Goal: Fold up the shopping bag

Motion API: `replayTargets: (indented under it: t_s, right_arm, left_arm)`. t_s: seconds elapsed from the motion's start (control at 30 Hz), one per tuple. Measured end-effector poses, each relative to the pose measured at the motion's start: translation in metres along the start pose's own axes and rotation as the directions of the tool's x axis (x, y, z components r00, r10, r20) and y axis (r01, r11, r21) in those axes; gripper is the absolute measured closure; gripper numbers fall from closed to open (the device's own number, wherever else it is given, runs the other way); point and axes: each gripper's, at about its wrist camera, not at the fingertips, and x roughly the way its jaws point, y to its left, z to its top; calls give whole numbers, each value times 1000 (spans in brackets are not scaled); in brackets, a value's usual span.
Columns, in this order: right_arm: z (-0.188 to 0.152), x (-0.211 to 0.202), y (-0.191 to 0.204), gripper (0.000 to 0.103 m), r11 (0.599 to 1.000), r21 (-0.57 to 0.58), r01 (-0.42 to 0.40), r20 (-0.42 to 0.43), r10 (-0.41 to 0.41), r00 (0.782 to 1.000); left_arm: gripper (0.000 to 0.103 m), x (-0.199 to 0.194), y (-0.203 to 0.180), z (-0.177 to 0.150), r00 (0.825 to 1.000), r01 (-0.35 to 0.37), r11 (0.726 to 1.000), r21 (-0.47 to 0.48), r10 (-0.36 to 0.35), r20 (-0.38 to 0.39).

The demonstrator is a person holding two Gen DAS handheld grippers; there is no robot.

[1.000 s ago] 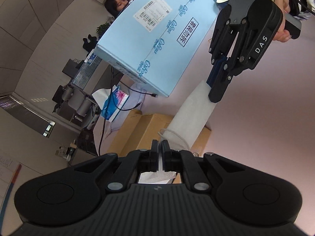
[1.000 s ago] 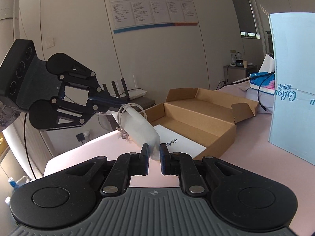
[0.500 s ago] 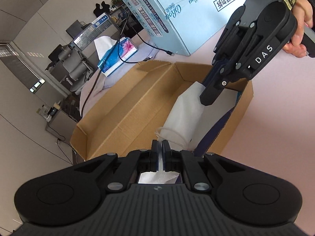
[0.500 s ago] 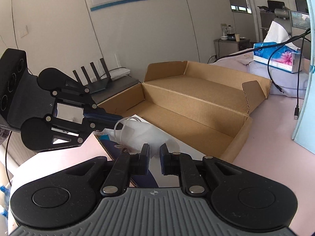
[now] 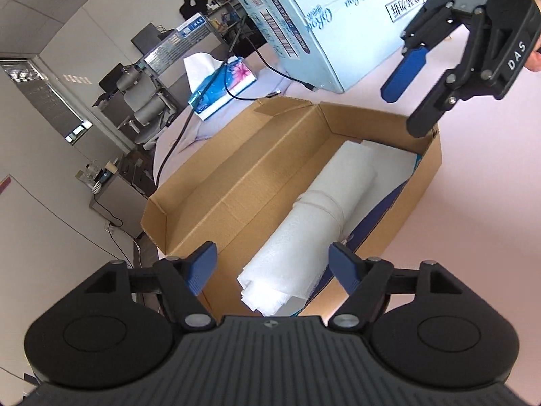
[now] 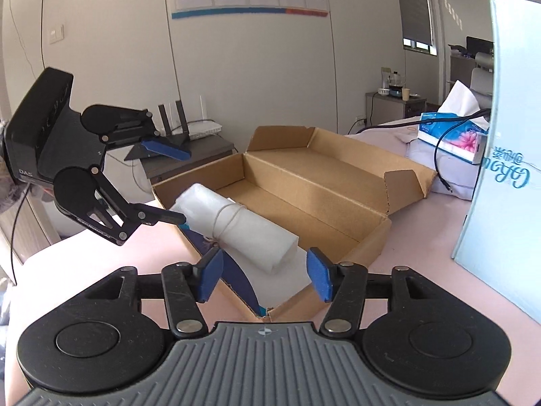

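Both grippers seen with jaws opening, nothing gripped. Rolled white shopping bag (image 5: pixel 314 223), tied round with its handle cord, laid in near end of open cardboard box (image 5: pixel 236 182) on pink table (image 5: pixel 473 220). Left gripper (image 5: pixel 274 267) held over one end of roll, right gripper (image 6: pixel 263 270) over other. Pads clear of bag.
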Motion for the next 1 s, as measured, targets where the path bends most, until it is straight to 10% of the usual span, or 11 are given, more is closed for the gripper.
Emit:
replayTargets:
  t_s: [0.23,0.67,1.0]
  right_arm:
    - [-3,-28,6,17,998,57,-4,86,-1,996]
    - [-46,-113,43,0,989,114,96,185,-116,976]
    - [-89,-186,83,0,977,9,214,258,-209,943]
  left_arm:
    - [20,-12,-20,19,996,-86,953,-291,78,-39]
    - [0,-50,-135,43,948,-301,857,-419,316,-35]
    - [0,-89,-205,69,945,-263,887,-379,316,83]
